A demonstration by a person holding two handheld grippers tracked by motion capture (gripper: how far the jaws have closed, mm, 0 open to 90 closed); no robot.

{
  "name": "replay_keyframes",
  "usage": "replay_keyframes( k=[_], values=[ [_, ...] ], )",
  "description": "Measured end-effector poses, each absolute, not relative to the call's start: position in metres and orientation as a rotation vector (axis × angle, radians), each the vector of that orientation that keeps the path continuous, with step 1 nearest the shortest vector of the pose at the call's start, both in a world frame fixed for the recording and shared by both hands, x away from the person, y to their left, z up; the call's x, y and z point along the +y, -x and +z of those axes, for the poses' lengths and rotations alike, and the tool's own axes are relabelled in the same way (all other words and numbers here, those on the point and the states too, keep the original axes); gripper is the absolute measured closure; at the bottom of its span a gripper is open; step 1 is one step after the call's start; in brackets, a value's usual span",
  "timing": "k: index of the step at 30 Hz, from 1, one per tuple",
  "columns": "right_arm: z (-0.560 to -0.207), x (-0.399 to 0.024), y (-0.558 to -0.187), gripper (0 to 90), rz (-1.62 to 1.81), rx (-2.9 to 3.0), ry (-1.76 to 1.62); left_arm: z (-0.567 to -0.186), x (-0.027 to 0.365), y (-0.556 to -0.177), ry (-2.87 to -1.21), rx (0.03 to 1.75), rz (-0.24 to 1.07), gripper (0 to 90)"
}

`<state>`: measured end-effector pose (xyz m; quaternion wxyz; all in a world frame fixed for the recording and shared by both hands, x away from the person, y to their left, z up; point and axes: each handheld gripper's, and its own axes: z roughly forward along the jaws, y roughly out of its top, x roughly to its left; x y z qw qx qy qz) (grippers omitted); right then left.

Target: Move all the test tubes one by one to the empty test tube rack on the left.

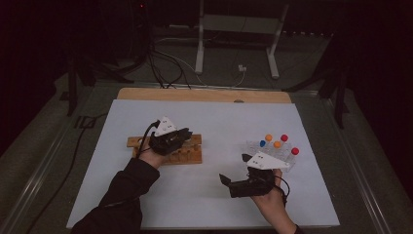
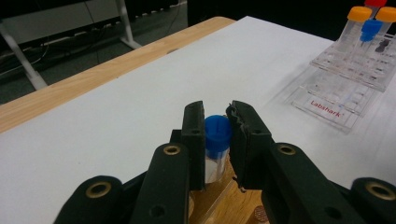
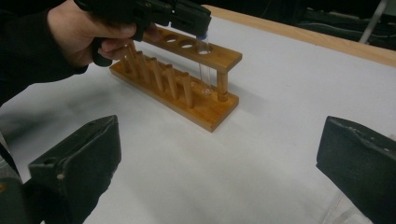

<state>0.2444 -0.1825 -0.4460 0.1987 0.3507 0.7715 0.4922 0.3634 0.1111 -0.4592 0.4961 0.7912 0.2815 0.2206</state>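
My left gripper [image 2: 217,112] is shut on a clear tube with a blue cap [image 2: 217,133], its pads pressing on the cap and the tube's neck. The tube [image 3: 204,70] stands upright through the end hole of a wooden rack [image 3: 205,109], its bottom close to the base. From above, the left gripper [image 1: 182,135] sits over the right part of that wooden rack [image 1: 187,157]. My right gripper [image 1: 226,181] hovers over the white mat nearer the person, jaws open wide with nothing between them; its fingers [image 3: 74,163] frame the rack from a distance.
A clear plastic rack [image 1: 272,151] holds several tubes with orange, red and blue caps at the right, just beyond the right hand; it also shows as the clear rack [image 2: 336,98]. The white mat [image 1: 209,117] covers a wooden table.
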Motion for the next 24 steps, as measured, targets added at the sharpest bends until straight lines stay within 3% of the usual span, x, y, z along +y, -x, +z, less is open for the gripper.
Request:
replay_keyframes(
  k=[5,8,14,17,24],
  values=[
    [-0.444,-0.185,-0.245,0.0,1.403,2.167,-0.974,-0.459,0.111,-0.364,-1.926,0.679,0.531,77.7],
    [-0.441,-0.187,-0.245,5.1,1.414,2.164,-0.963,-0.459,0.111,-0.364,-1.925,0.683,0.521,77.5],
    [-0.435,-0.192,-0.245,0.8,1.408,2.127,-0.955,-0.456,0.113,-0.364,-1.926,0.713,0.485,73.8],
    [-0.43,-0.197,-0.246,0.2,1.396,2.108,-0.958,-0.453,0.116,-0.36,-1.919,0.732,0.479,53.1],
    [-0.422,-0.214,-0.249,0.2,1.357,2.034,-0.994,-0.437,0.131,-0.341,-1.898,0.721,0.462,17.9]
  ],
)
